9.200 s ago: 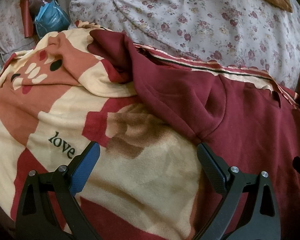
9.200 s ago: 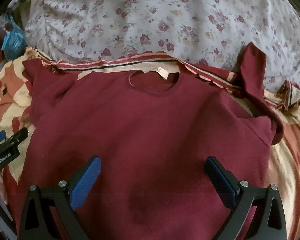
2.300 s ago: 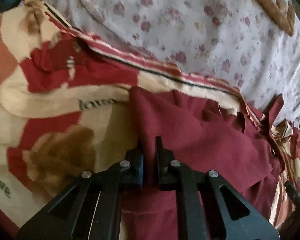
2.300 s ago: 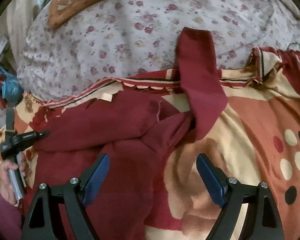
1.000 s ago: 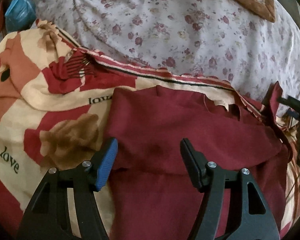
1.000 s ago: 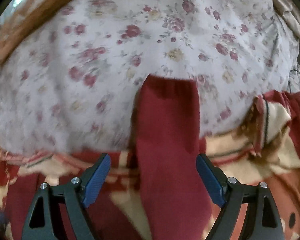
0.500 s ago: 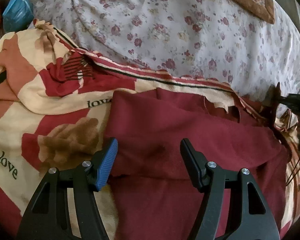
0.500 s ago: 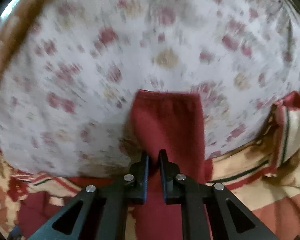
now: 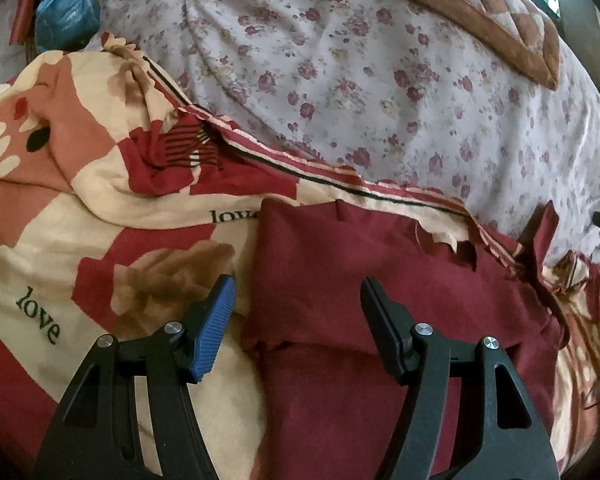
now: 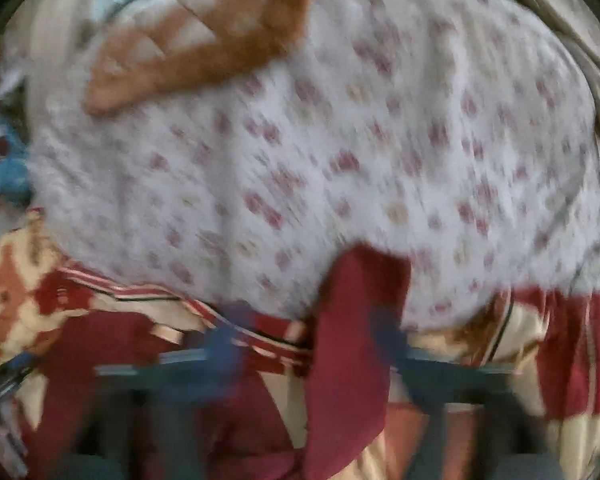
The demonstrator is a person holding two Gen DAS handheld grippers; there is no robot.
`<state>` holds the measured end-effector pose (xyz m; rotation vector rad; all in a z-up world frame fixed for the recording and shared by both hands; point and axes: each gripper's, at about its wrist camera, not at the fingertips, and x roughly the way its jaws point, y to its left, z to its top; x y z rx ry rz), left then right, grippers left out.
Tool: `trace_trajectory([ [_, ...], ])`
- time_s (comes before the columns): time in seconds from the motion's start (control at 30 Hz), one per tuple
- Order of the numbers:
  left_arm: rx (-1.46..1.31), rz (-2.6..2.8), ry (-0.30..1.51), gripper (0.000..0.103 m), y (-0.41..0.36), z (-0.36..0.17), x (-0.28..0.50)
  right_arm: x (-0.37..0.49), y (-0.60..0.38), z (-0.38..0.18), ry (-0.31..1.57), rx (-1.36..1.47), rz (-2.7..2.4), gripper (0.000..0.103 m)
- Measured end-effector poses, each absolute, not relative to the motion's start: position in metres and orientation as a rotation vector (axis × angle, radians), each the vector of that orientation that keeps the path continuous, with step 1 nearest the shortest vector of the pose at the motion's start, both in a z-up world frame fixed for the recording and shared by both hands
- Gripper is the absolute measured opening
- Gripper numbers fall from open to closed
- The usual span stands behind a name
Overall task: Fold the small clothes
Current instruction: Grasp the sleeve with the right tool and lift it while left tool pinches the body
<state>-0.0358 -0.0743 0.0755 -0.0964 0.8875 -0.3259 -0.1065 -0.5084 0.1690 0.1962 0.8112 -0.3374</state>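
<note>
Sleeve [image 10: 352, 344] lay lower centre between our right claw [image 10: 304, 344], jaws just sprung apart; we judged regripping its cuff best, left claw [image 9: 296, 320] gaping.

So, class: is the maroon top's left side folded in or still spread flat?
Folded in: the maroon top shows a straight doubled edge, its flap lying over the body.

The patterned blanket [image 9: 100, 240] is lying open and flat to the left of the maroon shirt [image 9: 360, 272], leaving free room there. Along its far edge the floral quilt [image 9: 360, 80] is rising like a wall, blocking passage. At the far left corner a blue bag [image 9: 66, 20] is standing. In the blurred right wrist view, the maroon sleeve [image 10: 356, 340] is lying across the blanket's far edge.
</note>
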Motion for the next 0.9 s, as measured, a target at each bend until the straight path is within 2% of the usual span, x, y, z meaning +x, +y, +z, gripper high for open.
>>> trace_trajectory([
  [0.07,-0.088,-0.324,0.89,0.065,-0.074,0.073,-0.035,-0.096,-0.513,0.141,0.837,0.199,-0.39,0.091],
  [0.13,-0.086,-0.317,0.9,0.065,-0.075,0.07,-0.031,-0.084,-0.522,0.112,0.894,0.198,-0.438,0.079],
  [0.37,-0.044,-0.301,0.932,0.065,-0.083,0.055,-0.017,-0.038,-0.563,0.041,0.967,0.321,-0.529,0.076],
  [0.43,-0.02,-0.31,0.933,0.065,-0.088,0.052,-0.016,-0.03,-0.571,0.036,0.978,0.352,-0.513,0.069],
  [0.47,-0.002,-0.309,0.932,0.065,-0.091,0.05,-0.016,-0.03,-0.574,0.037,0.979,0.355,-0.505,0.068],
  [0.5,0.008,-0.308,0.931,0.065,-0.093,0.049,-0.016,-0.032,-0.577,0.038,0.98,0.363,-0.492,0.057],
  [0.53,0.015,-0.309,0.93,0.065,-0.093,0.049,-0.017,-0.036,-0.581,0.041,0.975,0.355,-0.486,0.036],
  [0.6,0.011,-0.313,0.926,0.065,-0.093,0.05,-0.018,-0.048,-0.594,0.05,0.96,0.334,-0.5,0.006],
  [0.8,-0.026,-0.299,0.888,0.065,-0.084,0.061,-0.021,-0.104,-0.625,0.101,0.832,0.499,-0.462,0.006],
  [0.9,-0.07,-0.289,0.864,0.065,-0.074,0.07,-0.022,-0.126,-0.605,0.148,0.764,0.48,-0.331,0.006],
])
